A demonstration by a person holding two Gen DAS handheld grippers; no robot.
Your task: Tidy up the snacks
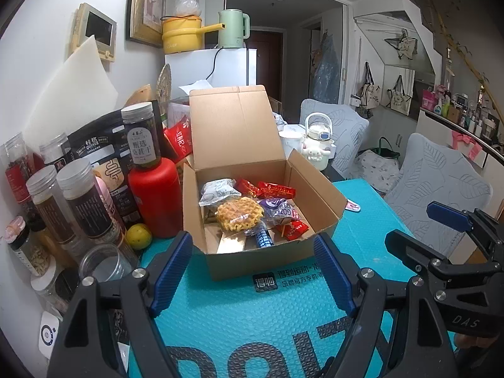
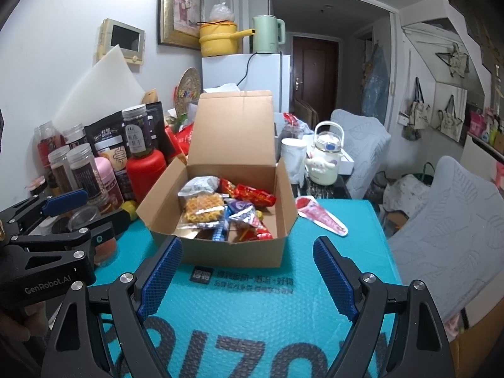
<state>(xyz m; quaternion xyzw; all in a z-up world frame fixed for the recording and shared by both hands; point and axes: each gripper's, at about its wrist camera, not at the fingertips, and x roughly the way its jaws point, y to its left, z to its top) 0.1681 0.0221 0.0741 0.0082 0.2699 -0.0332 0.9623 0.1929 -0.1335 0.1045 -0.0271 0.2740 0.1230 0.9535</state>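
Both tongs, the left gripper [image 1: 252, 271] and the right gripper [image 2: 247, 275], are wide open and hold nothing, and just ahead the cardboard box [image 1: 264, 258] sits with its lid up so snacks [image 1: 241, 215] can go in.

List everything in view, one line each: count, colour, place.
cardboard box: one, brown, lid up, on the teal mat
snack packets: several, red, purple, silver, inside the box
yellow lattice snack: one, clear wrapper, inside the box
red-and-white packet: one, on the mat right of the box
teal mat: one, under the box
red bottle: one, left of the box
jars: several, clear with silver lids, far left
white kettle-shaped jug: one, behind the box at right
yellow pot: one, atop the white fridge
green kettle: one, beside the pot
left gripper: open, empty
right gripper: open, empty
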